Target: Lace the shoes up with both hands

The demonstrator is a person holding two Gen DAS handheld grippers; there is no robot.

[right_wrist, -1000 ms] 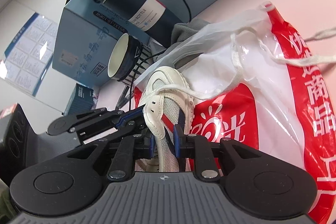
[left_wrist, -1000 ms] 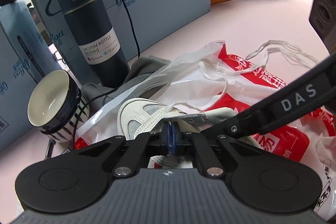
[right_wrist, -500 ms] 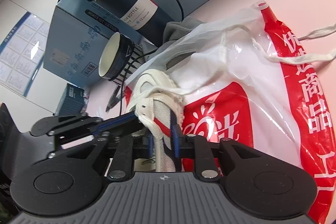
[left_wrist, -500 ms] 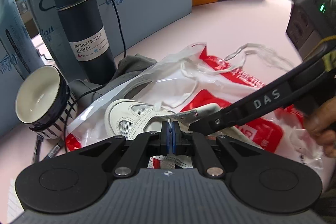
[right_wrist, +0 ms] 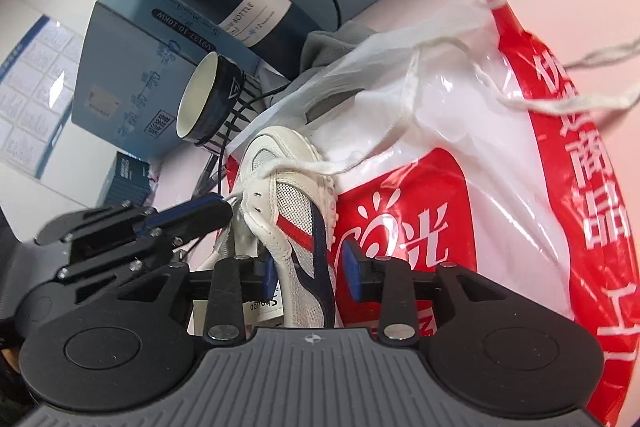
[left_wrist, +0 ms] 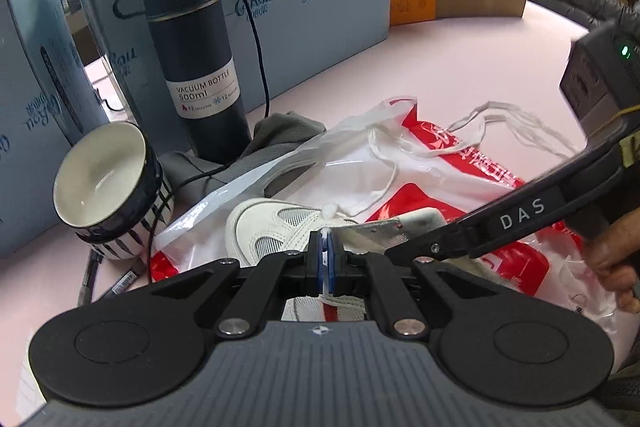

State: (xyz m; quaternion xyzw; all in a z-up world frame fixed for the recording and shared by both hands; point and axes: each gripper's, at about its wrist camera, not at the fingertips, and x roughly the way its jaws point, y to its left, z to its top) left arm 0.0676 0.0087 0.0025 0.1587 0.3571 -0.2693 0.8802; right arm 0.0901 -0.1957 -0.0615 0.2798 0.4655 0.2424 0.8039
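Left tool (left_wrist: 325,247) pinches lace (left_wrist: 327,267); right view hides it.

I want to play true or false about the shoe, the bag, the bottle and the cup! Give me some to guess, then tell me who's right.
1. The shoe lies on a red and white bag. True.
2. The bottle lies on its side. False: it stands upright.
3. The left gripper pinches a white lace. True.
4. The cup is full of juice. False: it is empty.
5. The right gripper squeezes the bottle. False: its jaws are opening, with the shoe between them.
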